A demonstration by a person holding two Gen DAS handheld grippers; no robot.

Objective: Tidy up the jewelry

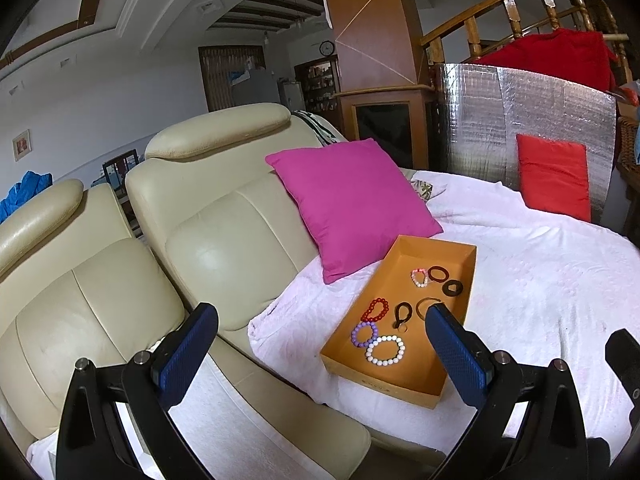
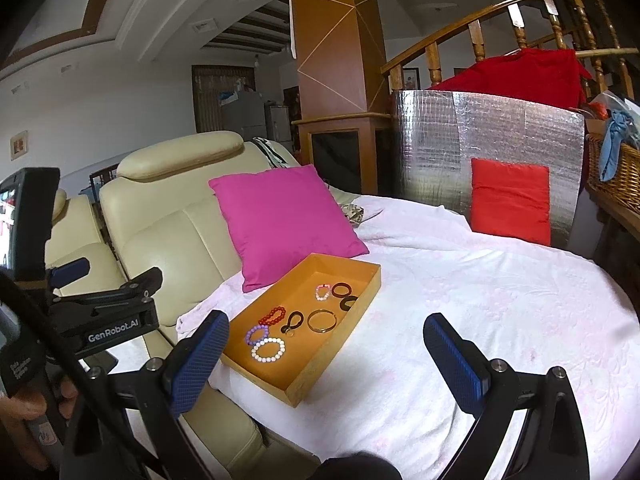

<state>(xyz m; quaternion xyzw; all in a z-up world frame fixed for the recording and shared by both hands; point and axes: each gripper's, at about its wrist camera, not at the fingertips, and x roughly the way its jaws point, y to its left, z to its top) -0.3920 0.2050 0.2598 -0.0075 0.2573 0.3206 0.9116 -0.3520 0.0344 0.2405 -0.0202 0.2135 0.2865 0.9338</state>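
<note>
On white blanket [image 1: 540,280], orange tray [image 1: 404,376] of bracelets, both grippers' jaws wide, gold bangle [image 2: 322,321] unobstructed only in right view.

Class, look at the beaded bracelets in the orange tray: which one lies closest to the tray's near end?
The white beaded bracelet in the orange tray. It sits nearest the near end, just in front of the purple bracelet; the red bracelet lies farther back.

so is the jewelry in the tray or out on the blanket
In. All the bracelets and rings lie inside the orange tray; none shows on the white blanket around it.
</note>
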